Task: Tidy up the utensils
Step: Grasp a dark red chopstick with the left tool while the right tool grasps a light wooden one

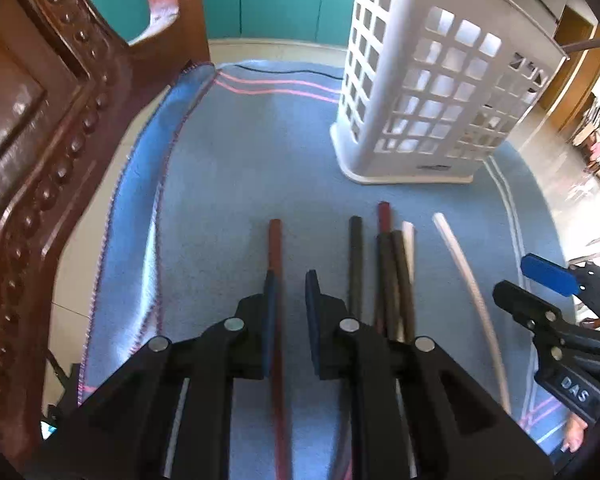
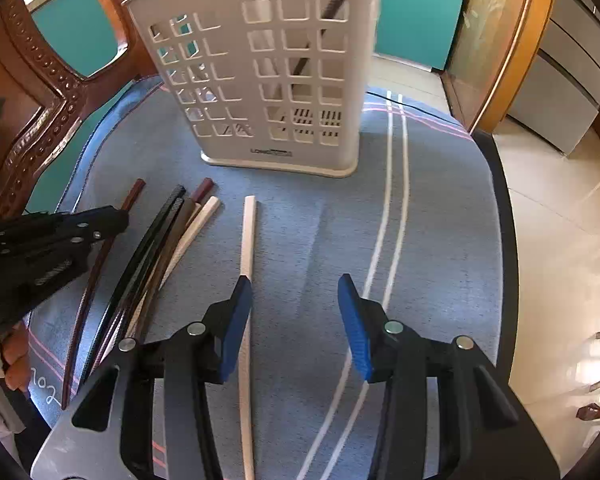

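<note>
White slotted plastic caddy (image 2: pixel 260 80) on the blue-clothed table (image 1: pixel 228 168) holds at least 1 dark stick. About 6 chopsticks left lying flat. Left claw (image 1: pixel 290 300) nearly closed around red-brown chopstick (image 1: pixel 275 248), grip unclear. Right claw (image 2: pixel 296 320) half-open, empty, beside white chopstick (image 2: pixel 248 236).

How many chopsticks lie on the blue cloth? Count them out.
7: a red-brown chopstick farthest left; a bundle of black, red, two brown and one white; a lone white chopstick on the right. The bundle may hide more.
</note>
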Tool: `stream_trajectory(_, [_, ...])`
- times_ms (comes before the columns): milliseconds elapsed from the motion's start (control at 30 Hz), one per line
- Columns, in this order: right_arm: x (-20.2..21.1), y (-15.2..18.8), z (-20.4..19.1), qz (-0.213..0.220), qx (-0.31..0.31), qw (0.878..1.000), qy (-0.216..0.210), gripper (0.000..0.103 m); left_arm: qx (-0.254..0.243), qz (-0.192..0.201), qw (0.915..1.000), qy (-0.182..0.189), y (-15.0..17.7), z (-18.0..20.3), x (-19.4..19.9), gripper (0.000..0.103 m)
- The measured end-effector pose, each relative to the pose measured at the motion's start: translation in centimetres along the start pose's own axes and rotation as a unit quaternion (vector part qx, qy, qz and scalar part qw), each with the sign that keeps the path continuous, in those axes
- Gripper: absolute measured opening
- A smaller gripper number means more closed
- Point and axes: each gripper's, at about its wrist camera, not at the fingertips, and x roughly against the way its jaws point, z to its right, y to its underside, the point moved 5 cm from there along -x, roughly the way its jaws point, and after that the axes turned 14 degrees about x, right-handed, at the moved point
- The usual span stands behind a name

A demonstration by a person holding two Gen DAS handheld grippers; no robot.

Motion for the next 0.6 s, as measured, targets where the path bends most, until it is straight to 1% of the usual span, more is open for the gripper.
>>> stream_trajectory(67, [-0.2,-0.2,-0.4,0.003,0.005,1.000,-0.002,0.044,0.005,-0.004,1.0000,0.000,0.0,-0.1,-0.3,0.019])
stream_trajectory(200, [-1.1,-0.6,-1.1,0.000,0.016,1.000,0.002,0.044,0.008,-0.009,0.9999,-0.007,0.0,0.0,-0.8,0.022])
stream_trajectory(267, [-1.7,-1.0,-1.3,0.002,0.017,1.000,0.005,0.044,0.007,-0.010,0.9999,-0.007,-0.1,0.3,-1.0,0.026])
stream_trajectory(433, [-3.3,-2.1,-1.6,-0.006,0.013,1.000,0.004,0.044,0.003,-0.007,0.9999,-0.015,-0.6,0.6,-1.6,0.027])
stream_trajectory(467, [-3.6,-2.2,-1.8,-0.009,0.016,1.000,0.009,0.044,0.001,-0.006,0.9998,-0.017,-0.6,0.7,-1.7,0.027])
stream_trajectory(533, [-3.8,-2.5,-2.2,-0.008,0.028,0.999,0.023,0.032,-0.001,-0.006,0.9998,-0.019,-1.0,0.8,-2.0,0.027])
stream_trajectory(567, [-3.7,-2.6,-2.4,-0.008,0.029,0.999,0.013,0.026,-0.001,-0.005,0.9998,-0.019,-0.8,1.1,-1.7,0.027])
stream_trajectory(600, [-3.8,-2.7,-2.7,-0.010,0.031,0.999,0.007,0.009,-0.001,-0.002,0.9999,-0.017,-0.7,1.1,-1.6,0.020])
